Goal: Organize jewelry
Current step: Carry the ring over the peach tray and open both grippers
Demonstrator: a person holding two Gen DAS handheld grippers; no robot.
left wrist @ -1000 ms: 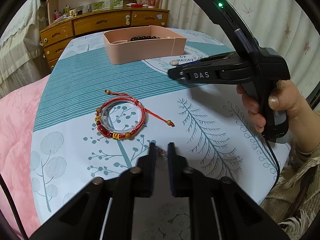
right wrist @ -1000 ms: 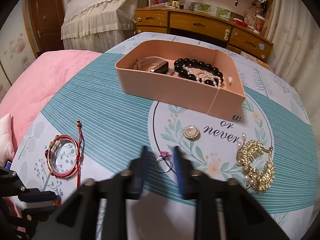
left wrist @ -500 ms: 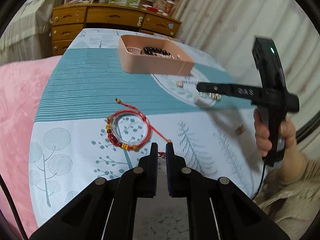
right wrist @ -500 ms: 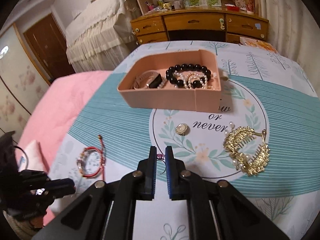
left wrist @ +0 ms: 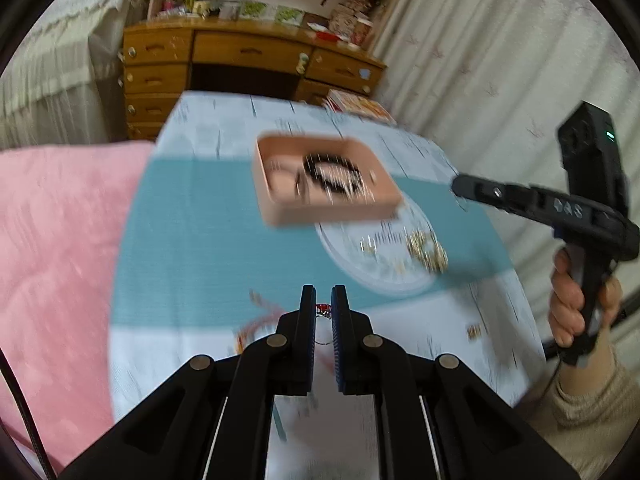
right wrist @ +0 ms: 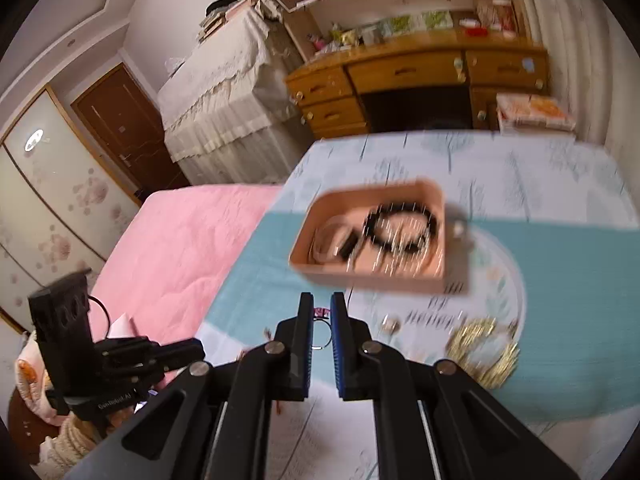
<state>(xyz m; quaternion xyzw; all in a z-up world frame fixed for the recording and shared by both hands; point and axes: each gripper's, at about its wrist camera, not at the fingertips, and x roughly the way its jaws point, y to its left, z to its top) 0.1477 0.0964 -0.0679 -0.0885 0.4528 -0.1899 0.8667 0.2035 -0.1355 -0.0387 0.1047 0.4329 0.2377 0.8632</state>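
Each gripper pinches a small ring, well short of the pink tray [left wrist: 280, 216]. The left gripper [left wrist: 323, 312] has narrow jaws closed on a thin ring with a red stone [left wrist: 322, 310]; the right gripper [right wrist: 320, 314] clamps a wire ring with a pink stone [right wrist: 321, 330] by its band. Both rings look featherlight, stiff and slippery, so I'd grip the band, not the stone. A gold hair comb [right wrist: 484, 354] lies beside the tray.
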